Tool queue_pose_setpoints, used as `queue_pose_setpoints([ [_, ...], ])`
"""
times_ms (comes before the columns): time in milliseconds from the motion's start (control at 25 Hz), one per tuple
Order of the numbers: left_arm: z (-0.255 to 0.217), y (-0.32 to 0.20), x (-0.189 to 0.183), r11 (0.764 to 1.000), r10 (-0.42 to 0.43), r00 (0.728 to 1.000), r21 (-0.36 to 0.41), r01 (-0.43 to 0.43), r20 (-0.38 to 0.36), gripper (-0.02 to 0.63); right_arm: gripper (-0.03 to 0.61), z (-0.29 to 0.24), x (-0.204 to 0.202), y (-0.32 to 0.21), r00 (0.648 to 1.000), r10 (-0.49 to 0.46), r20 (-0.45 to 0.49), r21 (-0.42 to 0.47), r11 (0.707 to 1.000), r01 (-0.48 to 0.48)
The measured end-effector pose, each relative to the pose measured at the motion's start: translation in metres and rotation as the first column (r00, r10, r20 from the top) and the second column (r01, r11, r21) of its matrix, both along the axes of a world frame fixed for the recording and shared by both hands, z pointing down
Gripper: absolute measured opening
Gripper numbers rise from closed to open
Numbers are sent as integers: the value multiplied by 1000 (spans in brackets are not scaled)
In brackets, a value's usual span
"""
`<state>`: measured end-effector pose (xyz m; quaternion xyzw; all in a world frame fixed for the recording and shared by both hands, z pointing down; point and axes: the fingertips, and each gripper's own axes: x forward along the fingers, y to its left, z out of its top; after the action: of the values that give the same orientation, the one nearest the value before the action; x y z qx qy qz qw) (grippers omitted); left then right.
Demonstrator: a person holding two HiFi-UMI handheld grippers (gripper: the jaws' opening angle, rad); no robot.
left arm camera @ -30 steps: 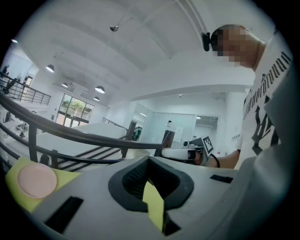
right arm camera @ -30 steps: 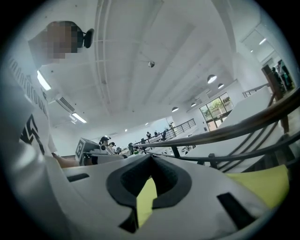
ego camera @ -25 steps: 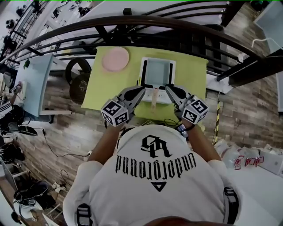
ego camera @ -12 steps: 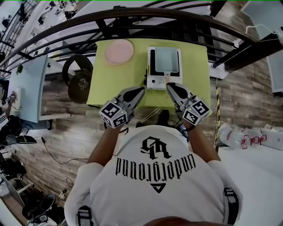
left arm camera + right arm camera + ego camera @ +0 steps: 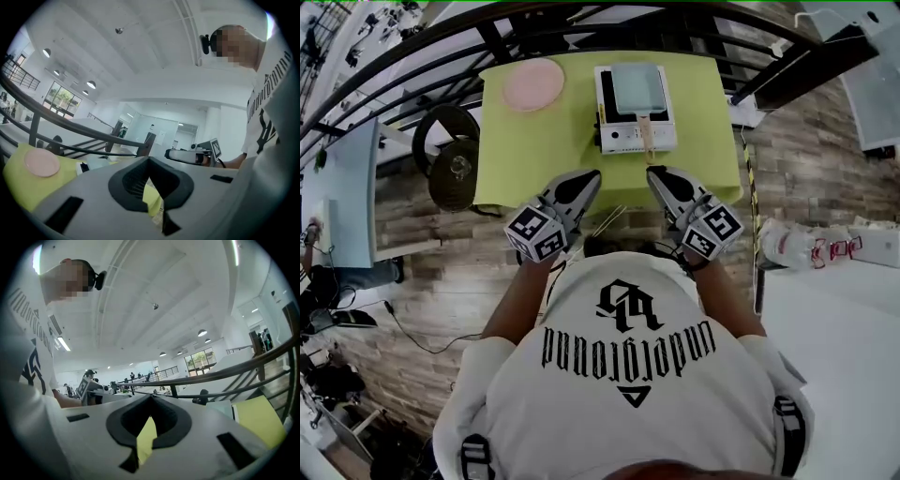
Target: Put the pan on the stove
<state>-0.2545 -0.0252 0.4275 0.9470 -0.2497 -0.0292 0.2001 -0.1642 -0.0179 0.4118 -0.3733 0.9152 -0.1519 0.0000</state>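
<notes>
Both the left gripper and the right gripper had their jaws closed tight on nothing, above the near edge of the green table. The pan, square and pale blue-grey with its light wooden handle pointing near, sat on the white stove, far right on the table.

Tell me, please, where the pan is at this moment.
In the head view, the square pan sits on the white stove, at the far side of the green table, to the right of the pink plate.
</notes>
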Motion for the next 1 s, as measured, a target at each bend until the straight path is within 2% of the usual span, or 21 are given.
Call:
queue_pose_setpoints([
  [240,-30,27,31,994,-56,998,97,51,43,3,-2,-18,34,29,1000,-4,-16,67,998,5],
  [360,-44,52,56,986,-96,994,138,90,44,3,-2,-20,59,52,1000,-20,-19,87,996,22],
  [480,-48,82,88,982,-92,994,172,80,59,3,-2,-20,84,79,999,-32,-22,100,994,34],
  [800,-49,164,149,974,-153,985,177,138,74,3,-2,-13,152,163,998,-46,-52,107,993,52],
  [1000,-50,198,161,970,-175,981,187,158,82,3,-2,-10,171,199,996,-58,-63,101,993,64],
])
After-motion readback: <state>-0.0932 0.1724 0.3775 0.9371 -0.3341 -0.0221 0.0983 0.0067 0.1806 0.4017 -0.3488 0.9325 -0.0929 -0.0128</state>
